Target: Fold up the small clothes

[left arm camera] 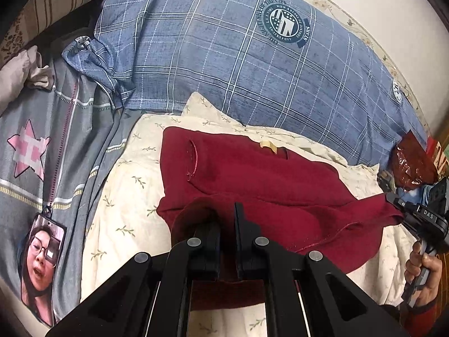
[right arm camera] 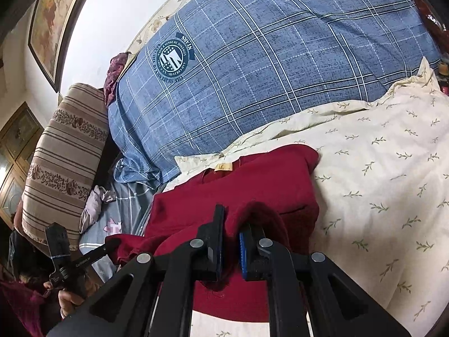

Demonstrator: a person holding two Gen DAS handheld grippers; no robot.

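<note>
Left gripper point(left arm camera: 227, 224) angled downward, jaws nearly together, pinching a fold of dark red cloth between the pads. Right gripper point(right arm camera: 231, 233) tilted less steeply, jaws likewise drawn close, clamped on red fabric. Seen from the left wrist view: right hand point(left arm camera: 423, 269) at the near right edge, wrapped around its handle, red sleeve cuff below. Seen from the right wrist view: left hand point(right arm camera: 71, 299) low at near left, gripping its handle

A bed fills the room's foreground, spread with a cream leaf-print sheet point(right arm camera: 378, 168). At twelve o'clock lies a blue plaid quilt point(left arm camera: 224, 56); at ten o'clock a striped bolster point(right arm camera: 64, 151). A framed picture point(right arm camera: 53, 19) hangs on the white wall point(right arm camera: 112, 22).
</note>
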